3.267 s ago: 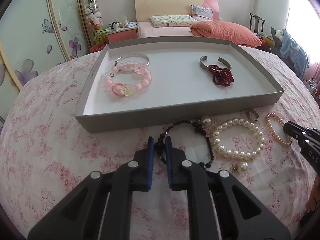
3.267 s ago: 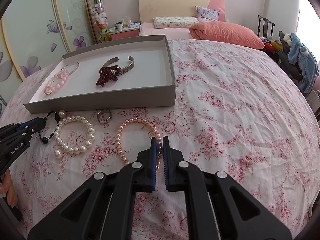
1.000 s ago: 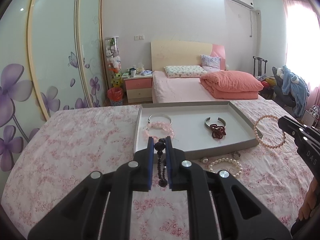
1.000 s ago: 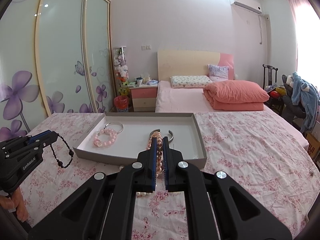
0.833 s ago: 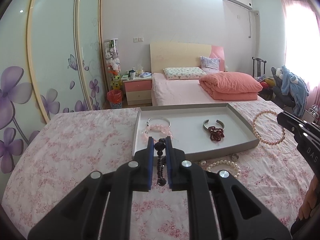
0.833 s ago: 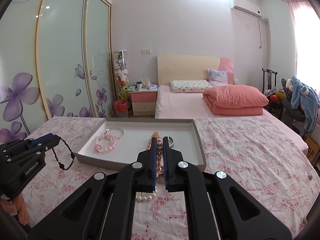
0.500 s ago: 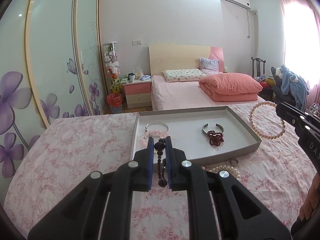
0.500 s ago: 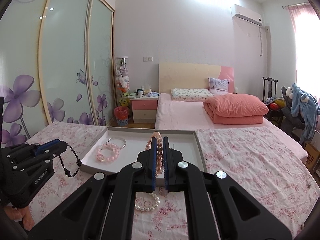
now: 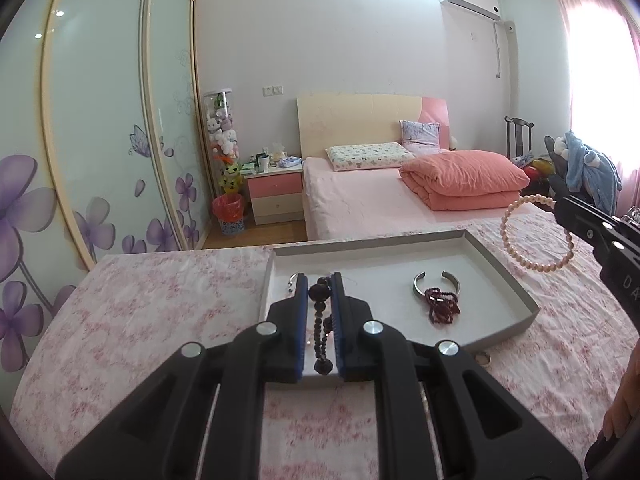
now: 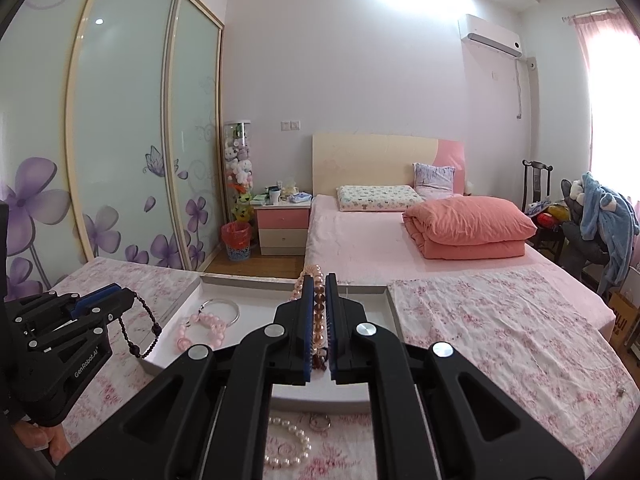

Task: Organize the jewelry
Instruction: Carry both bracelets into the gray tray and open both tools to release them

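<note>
- Above the flowered tabletop cloth (image 9: 132, 320), on the left side, the left tool (image 9: 319, 280) is raised in the air with its blue-padded jaws closed down on a dark bead bracelet (image 9: 320, 320); the strand hangs slack below the pads, seen as a loop in the right wrist view (image 10: 140, 332).
- Below and just beyond that tool sits the grey tray (image 9: 500, 264), lying flat on the cloth.
- In the tray's left part lie a pink bead bracelet (image 10: 204, 330) and a thin silver bangle (image 10: 224, 308), the two overlapping.
- Toward the tray's right part lie a silver cuff (image 9: 436, 282) and a dark red bead bracelet (image 9: 442, 306), touching each other.
- On the cloth in front of the tray's near wall lie a white pearl bracelet (image 10: 292, 446) and, just beside it, a small ring (image 10: 319, 421).
- On the right, the right tool (image 10: 319, 284) is held in the air over the tray's right edge, jaws pinched on a pink pearl bracelet (image 9: 536, 232), which hangs from the tips as an open ring.
- Behind the tabletop stands a bed (image 9: 360, 200) with a folded coral quilt (image 9: 464, 178).
</note>
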